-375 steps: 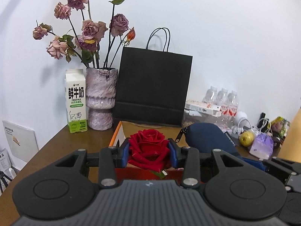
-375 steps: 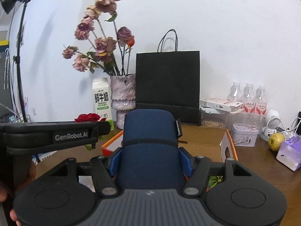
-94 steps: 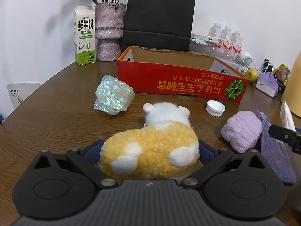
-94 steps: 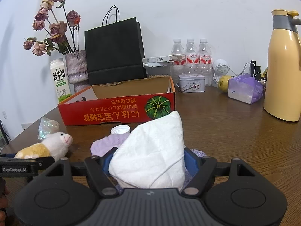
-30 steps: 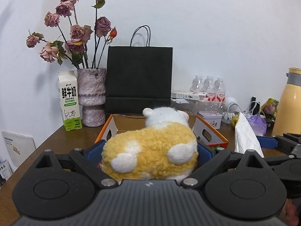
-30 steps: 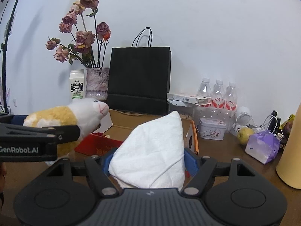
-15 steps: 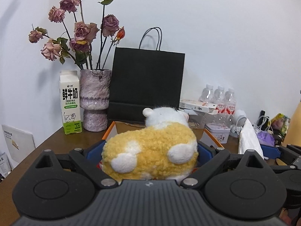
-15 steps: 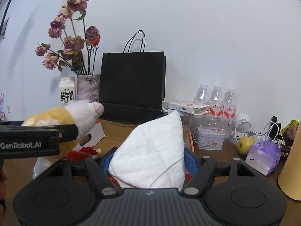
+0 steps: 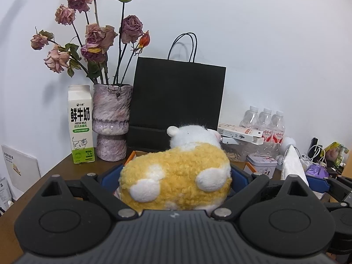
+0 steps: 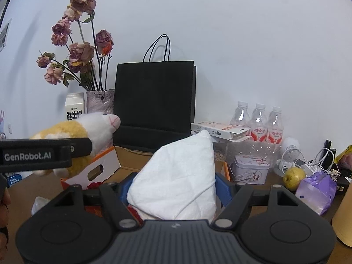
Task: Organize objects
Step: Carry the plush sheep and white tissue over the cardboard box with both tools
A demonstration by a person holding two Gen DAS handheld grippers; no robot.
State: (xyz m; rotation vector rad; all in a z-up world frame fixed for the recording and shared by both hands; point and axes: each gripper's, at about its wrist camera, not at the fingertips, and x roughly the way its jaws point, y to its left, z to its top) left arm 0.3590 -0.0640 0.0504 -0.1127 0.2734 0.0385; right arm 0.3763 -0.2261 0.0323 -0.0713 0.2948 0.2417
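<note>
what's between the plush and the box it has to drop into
Nothing visible. The left claw holds the plush just in front of the box, whose open top is unobstructed. The right claw's tissue hangs alongside, not in the path.

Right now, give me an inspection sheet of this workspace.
Surface: brown wooden table.
Job's things: plush sheep and white cloth, both carried above the orange cardboard box; a red rose lies inside it.
Clutter: milk carton, vase of dried roses, black paper bag, water bottles, tin, pear, purple packet.
Grippers: left claw shut on the sheep; right claw shut on the cloth.
Cables: white cables by the small fan.
Surroundings: white wall.
</note>
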